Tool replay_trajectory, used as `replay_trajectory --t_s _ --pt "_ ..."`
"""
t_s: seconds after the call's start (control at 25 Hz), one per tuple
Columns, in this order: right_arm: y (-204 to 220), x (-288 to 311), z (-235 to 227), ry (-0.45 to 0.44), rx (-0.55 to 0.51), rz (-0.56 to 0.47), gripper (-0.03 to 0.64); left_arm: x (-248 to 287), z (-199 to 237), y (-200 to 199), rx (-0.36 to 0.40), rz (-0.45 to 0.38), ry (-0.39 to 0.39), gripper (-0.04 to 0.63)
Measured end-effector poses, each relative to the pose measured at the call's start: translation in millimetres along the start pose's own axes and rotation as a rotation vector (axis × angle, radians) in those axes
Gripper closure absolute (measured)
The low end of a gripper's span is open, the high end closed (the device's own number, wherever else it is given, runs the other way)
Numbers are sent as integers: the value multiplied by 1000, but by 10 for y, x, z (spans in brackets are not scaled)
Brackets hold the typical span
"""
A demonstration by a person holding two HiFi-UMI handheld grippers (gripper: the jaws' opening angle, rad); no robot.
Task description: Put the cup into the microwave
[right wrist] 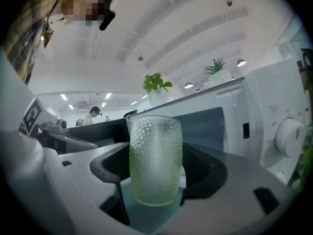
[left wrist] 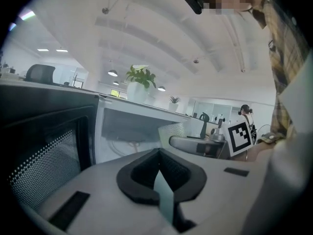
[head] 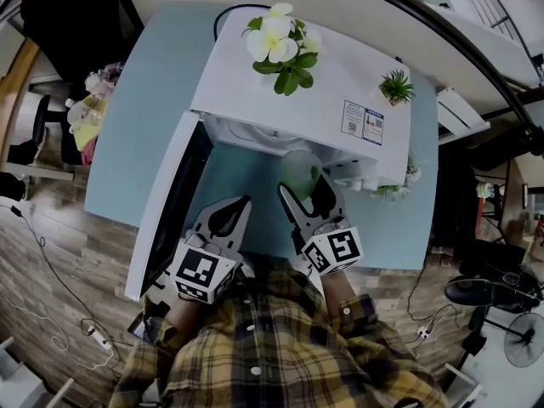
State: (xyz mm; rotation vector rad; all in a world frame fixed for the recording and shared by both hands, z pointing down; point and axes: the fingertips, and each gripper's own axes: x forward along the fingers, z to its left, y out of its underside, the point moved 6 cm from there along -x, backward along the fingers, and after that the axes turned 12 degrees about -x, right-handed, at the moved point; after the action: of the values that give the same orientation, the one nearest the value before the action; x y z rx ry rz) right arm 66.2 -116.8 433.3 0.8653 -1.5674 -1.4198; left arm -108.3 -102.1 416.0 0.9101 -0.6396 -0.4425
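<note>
A white microwave (head: 340, 83) stands on a light blue table (head: 136, 126), its door (head: 170, 202) swung open to the left. My right gripper (head: 304, 185) is shut on a pale green dimpled cup (head: 300, 172), held upright just in front of the open cavity. In the right gripper view the cup (right wrist: 155, 146) stands between the pads (right wrist: 205, 168), with the microwave's front and dial (right wrist: 288, 136) behind it. My left gripper (head: 240, 201) hangs shut and holding nothing, between the door and the cup. The left gripper view shows the cavity (left wrist: 127, 126), the door (left wrist: 44, 136) and the cup (left wrist: 172, 131).
A white-flowered plant (head: 280, 45) and a small succulent (head: 396, 86) sit on top of the microwave. Small items (head: 89, 113) lie by the table's left edge. On the floor are cables (head: 59, 304) at the left and a fan (head: 527, 338) at the right.
</note>
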Motion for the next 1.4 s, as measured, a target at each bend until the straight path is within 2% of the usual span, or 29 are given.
replay_trajectory --t_s 0.44,0.72,1.0,1.4 --pt "207 422 -41 6 -55 -12 281 22 21 151 -32 -5 -7 604" --pt "333 693 -73 45 -68 -35 281 35 46 185 -42 -22 -16 604" --pt "420 875 -34 73 -88 -45 281 142 64 184 -52 -50 -24 604" --pt "482 1038 -54 87 -118 -62 281 144 102 284 -66 -41 -47 604"
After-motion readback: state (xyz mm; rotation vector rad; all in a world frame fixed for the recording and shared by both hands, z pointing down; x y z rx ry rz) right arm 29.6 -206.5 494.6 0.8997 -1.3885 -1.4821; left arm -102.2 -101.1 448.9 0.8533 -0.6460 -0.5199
